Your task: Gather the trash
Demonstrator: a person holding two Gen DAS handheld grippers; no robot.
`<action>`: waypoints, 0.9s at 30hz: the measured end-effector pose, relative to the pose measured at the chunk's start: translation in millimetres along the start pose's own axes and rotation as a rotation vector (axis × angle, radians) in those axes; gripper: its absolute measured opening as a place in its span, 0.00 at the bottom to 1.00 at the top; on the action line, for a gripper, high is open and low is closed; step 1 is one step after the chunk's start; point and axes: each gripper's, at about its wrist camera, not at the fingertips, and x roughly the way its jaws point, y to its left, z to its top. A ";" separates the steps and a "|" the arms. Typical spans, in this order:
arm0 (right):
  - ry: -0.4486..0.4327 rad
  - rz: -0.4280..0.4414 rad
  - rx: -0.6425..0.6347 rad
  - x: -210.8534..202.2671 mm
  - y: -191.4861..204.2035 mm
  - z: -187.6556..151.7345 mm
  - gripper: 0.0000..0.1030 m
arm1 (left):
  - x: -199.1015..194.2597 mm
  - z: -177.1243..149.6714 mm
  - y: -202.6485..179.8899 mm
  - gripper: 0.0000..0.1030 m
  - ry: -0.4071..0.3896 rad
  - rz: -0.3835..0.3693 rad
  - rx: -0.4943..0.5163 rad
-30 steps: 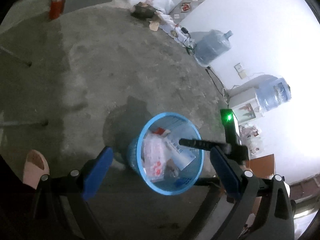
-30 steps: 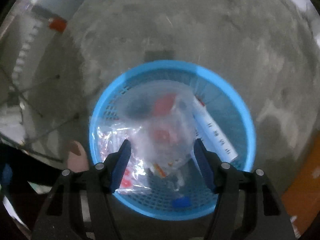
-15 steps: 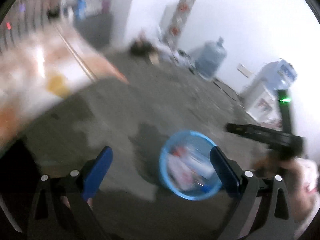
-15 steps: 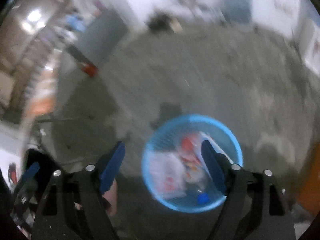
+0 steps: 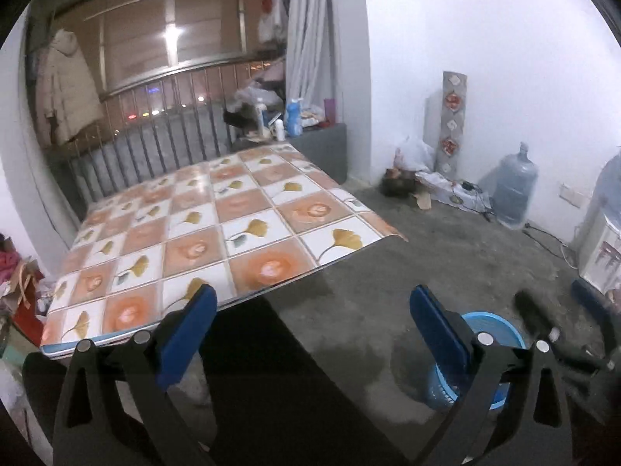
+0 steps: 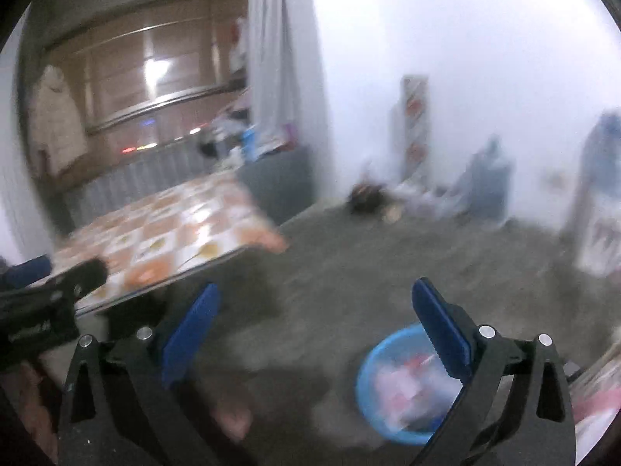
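Above the round blue plastic basket [image 6: 392, 388] (trash-filled), the left gripper [image 5: 310, 330] is held spread, empty; the right gripper [image 6: 314, 326] is opening, nothing between.

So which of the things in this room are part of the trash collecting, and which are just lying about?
Part of the job:
- blue basket on the floor, with wrappers inside
- left gripper, nothing between its jaws
- right gripper, jaws opening, nothing between them

Just lying about:
- tiled table
- water jug
- hanging coat
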 end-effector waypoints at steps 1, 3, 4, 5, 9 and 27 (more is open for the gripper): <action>0.025 0.024 0.018 4.0 -3.2 0.4 0.92 | 0.0 -2.6 1.4 0.95 0.021 0.002 -0.005; 0.048 0.017 0.034 8.1 -8.1 -1.4 0.92 | -2.3 -8.0 3.4 0.95 0.035 0.034 -0.018; 0.040 -0.004 0.042 6.2 -9.5 -0.8 0.92 | -3.9 -9.6 4.1 0.95 0.032 0.048 -0.020; 0.035 -0.009 0.071 6.1 -17.7 1.2 0.92 | -4.9 -9.9 3.4 0.95 0.028 0.054 -0.019; 0.065 -0.006 0.154 8.5 -25.4 0.9 0.92 | -12.9 -9.2 -0.2 0.95 -0.015 0.121 0.010; 0.024 0.004 0.034 2.8 7.6 -10.4 0.92 | -17.8 -14.8 -8.0 0.95 -0.038 0.057 0.039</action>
